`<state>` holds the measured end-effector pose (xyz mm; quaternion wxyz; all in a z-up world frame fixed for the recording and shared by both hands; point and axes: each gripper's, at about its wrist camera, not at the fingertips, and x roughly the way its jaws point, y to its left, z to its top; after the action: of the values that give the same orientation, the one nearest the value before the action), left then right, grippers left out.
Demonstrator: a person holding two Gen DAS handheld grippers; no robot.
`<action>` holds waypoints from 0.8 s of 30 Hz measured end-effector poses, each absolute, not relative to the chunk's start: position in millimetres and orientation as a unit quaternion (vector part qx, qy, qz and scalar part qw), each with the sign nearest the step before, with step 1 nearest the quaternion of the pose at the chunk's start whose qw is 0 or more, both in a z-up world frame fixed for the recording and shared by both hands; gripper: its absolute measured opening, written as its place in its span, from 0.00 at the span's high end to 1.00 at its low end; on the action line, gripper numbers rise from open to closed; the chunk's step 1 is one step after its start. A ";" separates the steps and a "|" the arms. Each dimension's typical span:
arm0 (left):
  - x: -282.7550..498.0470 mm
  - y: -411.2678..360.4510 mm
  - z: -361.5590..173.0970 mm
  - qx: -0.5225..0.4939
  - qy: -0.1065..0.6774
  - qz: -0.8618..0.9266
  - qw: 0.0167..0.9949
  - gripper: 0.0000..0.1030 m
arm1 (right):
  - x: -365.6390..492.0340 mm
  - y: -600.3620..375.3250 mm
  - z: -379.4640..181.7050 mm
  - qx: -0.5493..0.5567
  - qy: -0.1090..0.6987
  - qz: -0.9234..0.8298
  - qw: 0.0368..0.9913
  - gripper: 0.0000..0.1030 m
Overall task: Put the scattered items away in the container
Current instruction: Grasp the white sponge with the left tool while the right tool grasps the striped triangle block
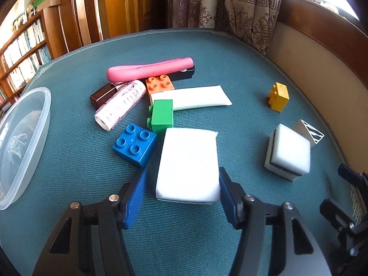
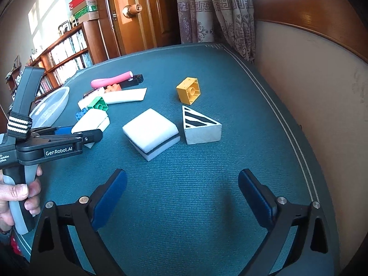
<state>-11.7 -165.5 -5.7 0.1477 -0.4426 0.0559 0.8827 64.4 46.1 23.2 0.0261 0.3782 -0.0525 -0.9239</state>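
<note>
The clear plastic oval container [image 1: 21, 142] sits at the left edge of the teal woven mat [image 1: 207, 53], cut off by the frame in the left wrist view; something pale lies inside it but is too blurred to identify. Near the mat's centre, the left gripper [image 1: 182, 185] has its blue-padded jaws spread around a plain white rectangular foam block [image 1: 188, 165]; the right pad looks to touch the block's side, the left pad stands a little apart, so the block is not pinched. Just beyond it lie a blue studded toy brick [image 1: 134, 145] and a green toy brick [image 1: 161, 116], then a white squeeze tube [image 1: 195, 97], an orange studded brick [image 1: 159, 85], a pink mesh hair roller [image 1: 120, 103], a dark brown rectangular bottle [image 1: 103, 95] partly hidden under the roller, and a pink foam curler rod [image 1: 149, 69] lying over a black object whose shape is mostly hidden. To the right rest a white sponge with a dark middle layer [image 2: 151, 133], a white wedge with black stripes [image 2: 200, 126] just beside it, and a yellow hollow brick [image 2: 188, 90] tipped on its side. The right gripper [image 2: 182, 193] hovers over bare mat, jaws wide apart, holding nothing. A hand [image 2: 18, 197] grips the left tool's handle
</note>
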 end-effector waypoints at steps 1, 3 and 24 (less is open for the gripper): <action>-11.8 -165.4 -5.9 -0.442 0.056 0.883 0.147 0.40 | 63.4 46.5 23.1 0.378 -0.054 -0.924 0.025 0.04; -11.6 -165.6 -5.2 -0.441 0.056 0.884 0.146 0.41 | 61.6 48.2 23.3 0.378 -0.057 -0.924 0.023 0.04; -4.5 -171.3 -4.1 -0.432 0.056 0.889 0.142 0.52 | 43.7 52.3 22.8 0.376 -0.066 -0.924 0.011 0.04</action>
<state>-4.5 -171.3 -4.1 0.1418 -0.4323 0.0563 0.8887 43.7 52.3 22.8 0.0110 0.3756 -0.0663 -0.9243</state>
